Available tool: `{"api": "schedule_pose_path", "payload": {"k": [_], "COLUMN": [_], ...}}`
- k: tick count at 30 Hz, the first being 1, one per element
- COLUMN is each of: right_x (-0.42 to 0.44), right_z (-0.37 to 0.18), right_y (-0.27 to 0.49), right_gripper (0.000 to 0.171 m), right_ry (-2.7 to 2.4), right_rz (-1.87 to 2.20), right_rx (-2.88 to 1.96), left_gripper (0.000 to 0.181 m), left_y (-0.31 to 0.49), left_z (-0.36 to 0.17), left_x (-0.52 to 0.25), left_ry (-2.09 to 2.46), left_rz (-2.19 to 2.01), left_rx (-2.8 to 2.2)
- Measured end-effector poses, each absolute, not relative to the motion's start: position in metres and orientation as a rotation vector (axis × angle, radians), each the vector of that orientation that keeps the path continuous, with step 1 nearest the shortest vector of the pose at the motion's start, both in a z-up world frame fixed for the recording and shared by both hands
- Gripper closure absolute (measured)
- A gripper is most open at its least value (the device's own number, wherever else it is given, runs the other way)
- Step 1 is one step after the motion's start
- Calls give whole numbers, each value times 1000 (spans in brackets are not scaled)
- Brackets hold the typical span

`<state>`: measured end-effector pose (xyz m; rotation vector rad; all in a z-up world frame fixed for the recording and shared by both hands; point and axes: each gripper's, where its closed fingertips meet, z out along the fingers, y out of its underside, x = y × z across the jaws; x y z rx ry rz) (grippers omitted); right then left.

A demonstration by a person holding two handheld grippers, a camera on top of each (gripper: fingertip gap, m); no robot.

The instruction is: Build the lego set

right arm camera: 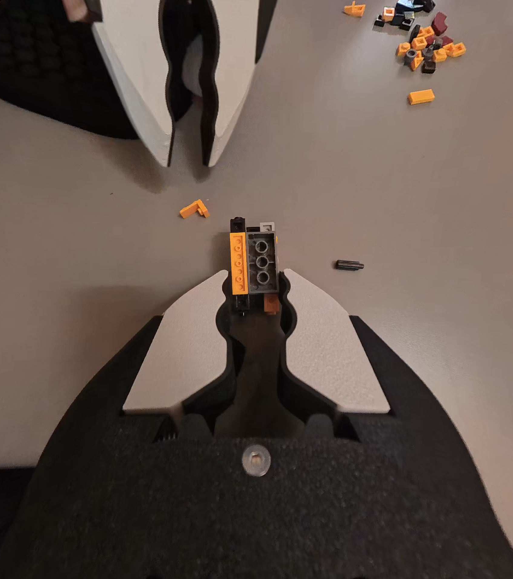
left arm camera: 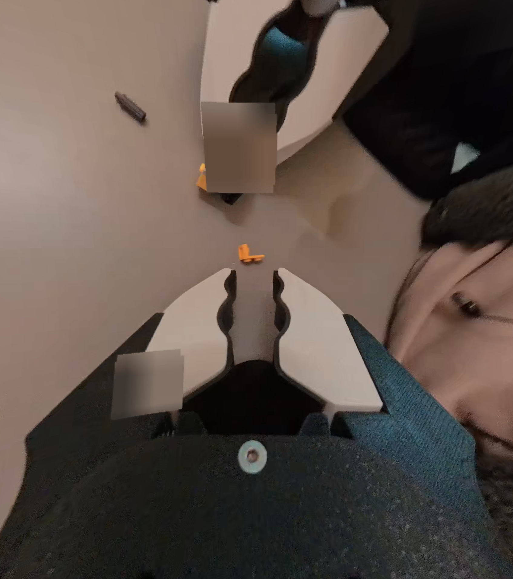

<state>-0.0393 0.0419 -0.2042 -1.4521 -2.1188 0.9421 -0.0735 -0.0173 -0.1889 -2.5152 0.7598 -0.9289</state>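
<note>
My right gripper (right arm camera: pixel 256 272) is shut on a partly built lego assembly (right arm camera: pixel 255 263), an orange plate beside a grey brick turned underside up, with black and orange parts below. It holds it just above the table. A small orange L-shaped bracket (right arm camera: pixel 194 209) lies on the table to its front left. My left gripper (left arm camera: pixel 255 272) is open and empty, its tips just short of that bracket (left arm camera: pixel 248 253). In the left wrist view the right gripper (left arm camera: pixel 264 78) shows beyond, and a blur patch mostly hides the assembly (left arm camera: pixel 201 178). In the right wrist view the left gripper (right arm camera: pixel 187 164) points down near the bracket.
A black pin (right arm camera: pixel 349 265) lies to the right of the assembly; it also shows in the left wrist view (left arm camera: pixel 129 106). A pile of loose orange, black and dark red bricks (right arm camera: pixel 427 40) and a single orange brick (right arm camera: pixel 421 96) lie at the far right. A person's beige garment (left arm camera: pixel 468 313) is at the table edge.
</note>
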Motion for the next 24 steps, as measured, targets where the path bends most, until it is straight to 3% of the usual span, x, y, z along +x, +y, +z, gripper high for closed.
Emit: {"api": "schedule_pose_path", "payload": {"k": [6,15,24], "right_x": [-39,-38,-34], "right_z": [-204,-205,-204], "right_y": [42,41,33], "right_gripper": [144,144,144], "right_ry": [-2106,-2108,-2141], "right_rz": [946,932,1011], "right_rx": [-1459,-1450,-1453], "left_gripper": [150,174,175], "left_y": [-18,-10,13], "left_z": [-202,-212,-192], "left_x": [-60,-53,-66], "left_ry": [549,660,971], "left_rz": [-921,-657,-100], "left_rx": [-2654,-2654,-2228]}}
